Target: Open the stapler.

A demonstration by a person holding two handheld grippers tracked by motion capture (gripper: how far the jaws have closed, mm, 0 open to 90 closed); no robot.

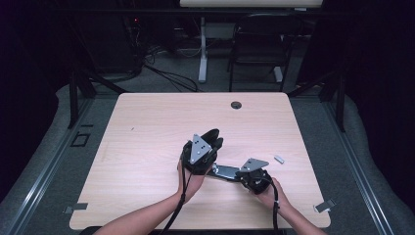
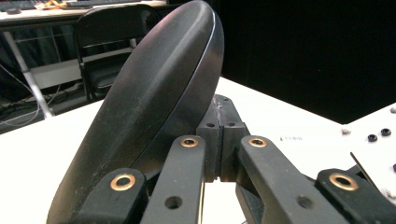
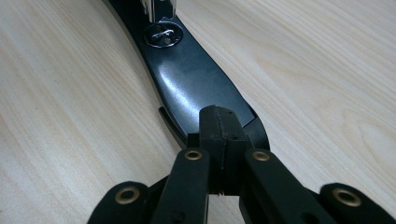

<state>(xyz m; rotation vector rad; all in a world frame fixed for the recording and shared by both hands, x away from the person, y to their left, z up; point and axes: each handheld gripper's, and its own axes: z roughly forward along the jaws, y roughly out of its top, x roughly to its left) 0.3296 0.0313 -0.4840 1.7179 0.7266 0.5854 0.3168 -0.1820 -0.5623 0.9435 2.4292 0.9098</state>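
Note:
An opened black stapler lies near the table's front middle. Its curved black lid stands tilted upward, and my left gripper is shut beside it, the lid leaning along the left finger. I cannot tell whether the pads pinch its edge. The stapler's base, black with a shiny metal part, lies flat on the wood. My right gripper is shut, its tips resting over the near end of that base.
The light wooden table has a small silver strip lying to the right of the grippers and a round cable hole at the back. A black chair and a desk leg stand beyond the far edge.

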